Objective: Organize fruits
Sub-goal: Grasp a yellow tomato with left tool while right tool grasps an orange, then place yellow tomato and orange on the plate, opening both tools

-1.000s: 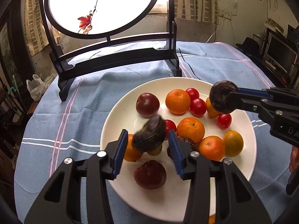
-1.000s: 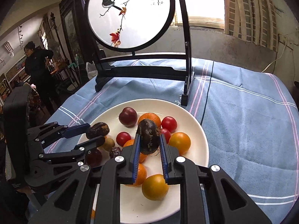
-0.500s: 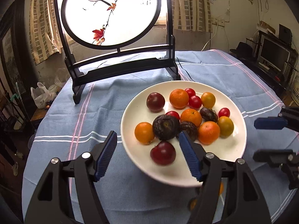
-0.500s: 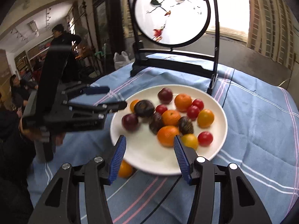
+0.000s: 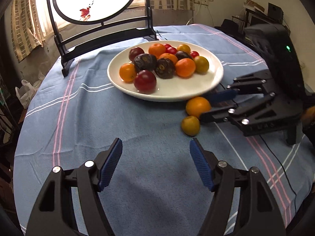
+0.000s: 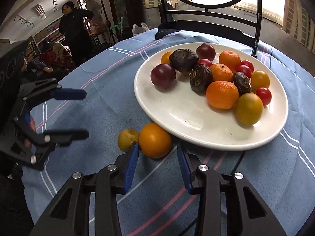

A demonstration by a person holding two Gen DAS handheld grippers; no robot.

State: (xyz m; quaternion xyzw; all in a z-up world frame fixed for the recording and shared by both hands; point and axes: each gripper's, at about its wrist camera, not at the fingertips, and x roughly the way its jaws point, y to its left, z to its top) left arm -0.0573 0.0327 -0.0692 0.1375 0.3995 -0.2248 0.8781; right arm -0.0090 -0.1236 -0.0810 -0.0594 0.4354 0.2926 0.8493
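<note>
Straddling loose orange w/ right hand-held gripper, both now empty

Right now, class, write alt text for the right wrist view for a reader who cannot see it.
The open right claw straddles an orange lying on the blue tablecloth beside a smaller yellow fruit, just outside a white plate heaped with fruit. The left claw hovers open nearby.

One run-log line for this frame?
right gripper: open, straddling orange | left gripper: open, empty | yellow fruit: on cloth | plate: loaded
</note>
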